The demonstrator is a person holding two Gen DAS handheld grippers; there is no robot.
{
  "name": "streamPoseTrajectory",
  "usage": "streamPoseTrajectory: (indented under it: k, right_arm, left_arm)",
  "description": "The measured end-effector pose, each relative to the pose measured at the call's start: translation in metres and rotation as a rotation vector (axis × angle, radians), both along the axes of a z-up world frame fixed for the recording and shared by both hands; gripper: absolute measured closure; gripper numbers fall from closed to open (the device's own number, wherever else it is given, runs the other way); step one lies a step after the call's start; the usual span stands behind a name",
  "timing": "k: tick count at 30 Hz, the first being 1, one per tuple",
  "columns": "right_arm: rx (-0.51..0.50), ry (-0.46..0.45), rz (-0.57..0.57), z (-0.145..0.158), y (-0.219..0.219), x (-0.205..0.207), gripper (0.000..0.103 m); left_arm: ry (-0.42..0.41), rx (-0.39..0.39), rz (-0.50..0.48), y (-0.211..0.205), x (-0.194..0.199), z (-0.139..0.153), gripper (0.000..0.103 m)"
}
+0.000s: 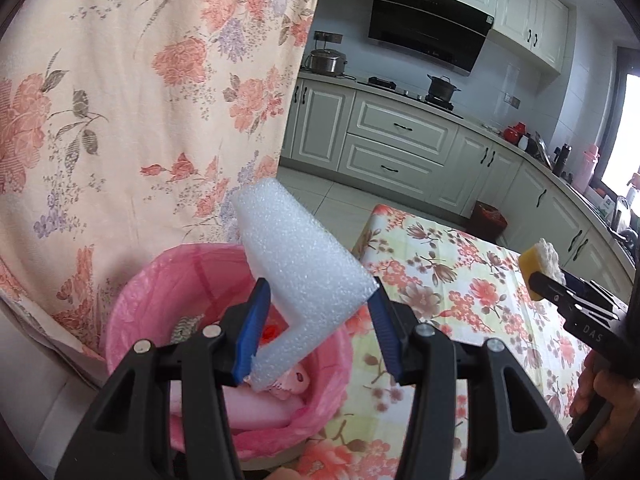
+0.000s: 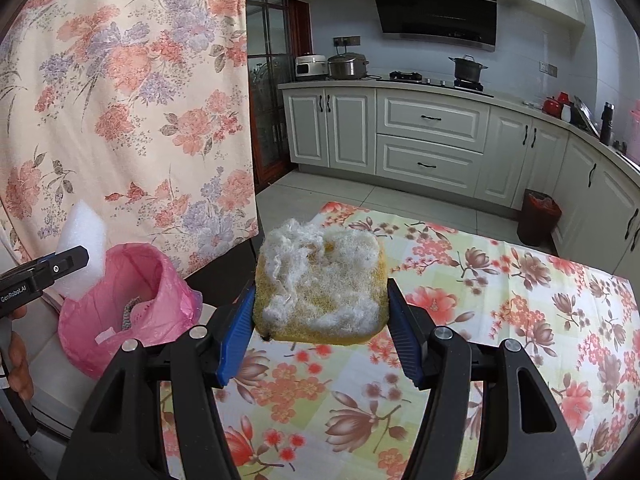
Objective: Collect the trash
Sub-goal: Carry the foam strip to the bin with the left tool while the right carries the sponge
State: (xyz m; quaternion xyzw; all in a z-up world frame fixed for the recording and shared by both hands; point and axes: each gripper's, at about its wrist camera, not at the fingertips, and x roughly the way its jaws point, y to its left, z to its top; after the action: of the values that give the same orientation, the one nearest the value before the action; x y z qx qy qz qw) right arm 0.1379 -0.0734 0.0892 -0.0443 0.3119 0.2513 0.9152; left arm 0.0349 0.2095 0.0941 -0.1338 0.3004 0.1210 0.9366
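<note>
My left gripper [image 1: 319, 285] is shut on a white foam block [image 1: 296, 248], which hangs tilted over a bin lined with a pink bag [image 1: 136, 292]. The bin holds pink and patterned scraps. My right gripper [image 2: 320, 289] is shut on a yellow sponge [image 2: 320, 276] with a frayed white face, held above the floral tablecloth [image 2: 480, 320]. From the right wrist, the left gripper [image 2: 72, 259], its foam block [image 2: 82, 232] and the pink-bagged bin [image 2: 160, 280] appear at the left. In the left wrist view, the right gripper [image 1: 548, 276] and sponge [image 1: 538, 258] are at the right edge.
A floral curtain [image 2: 140, 100] hangs behind the bin. The table's left edge runs next to the bin. Beyond lie a tiled floor, white kitchen cabinets [image 2: 432, 140], a pot on the stove [image 2: 468, 68] and a dark red floor bin [image 2: 538, 216]. Hands grip both handles.
</note>
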Motion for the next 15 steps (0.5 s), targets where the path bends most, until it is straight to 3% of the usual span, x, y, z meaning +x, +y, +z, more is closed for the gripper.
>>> streamPoseTrajectory:
  k: [15]
  right_arm:
    - [0.013,0.029,0.208,0.003,0.108,-0.018,0.044]
  left_arm:
    - [0.044,0.005,0.083,0.062,-0.033,-0.019,0.053]
